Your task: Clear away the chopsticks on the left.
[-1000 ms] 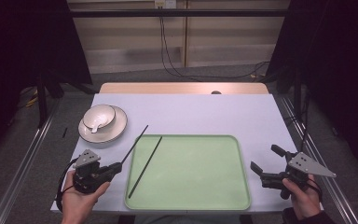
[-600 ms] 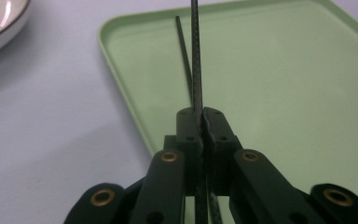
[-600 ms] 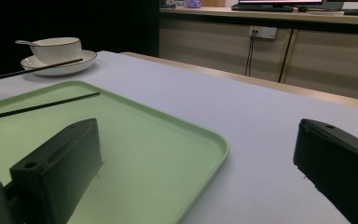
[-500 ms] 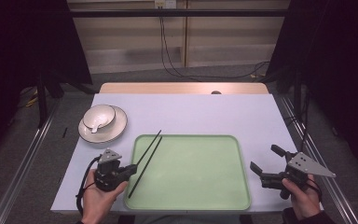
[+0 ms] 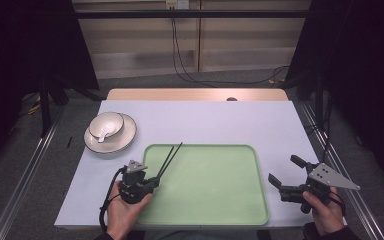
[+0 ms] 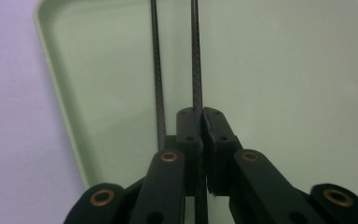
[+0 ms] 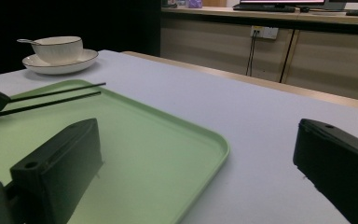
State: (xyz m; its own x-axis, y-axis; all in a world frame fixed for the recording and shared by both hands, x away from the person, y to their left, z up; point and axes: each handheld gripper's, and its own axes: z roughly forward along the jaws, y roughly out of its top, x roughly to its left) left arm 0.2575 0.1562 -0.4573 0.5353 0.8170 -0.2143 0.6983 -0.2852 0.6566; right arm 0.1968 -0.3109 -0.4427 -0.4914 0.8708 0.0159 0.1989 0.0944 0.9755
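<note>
The left gripper [image 5: 152, 182], clamped on the chopsticks [image 5: 169, 158], held them over the tray's [image 5: 205, 220] upper-left corner, not yet released; the right gripper [image 5: 286, 175] waited open.

High view above table looking down, claw views low and close, all sharing green tray [image 5: 210, 200].

we note two thin black chopsticks [image 5: 169, 157], near parallel and slightly apart, one clamped at its near end, slanting out over the left rim of the pale green tray [image 5: 215, 210].
</note>
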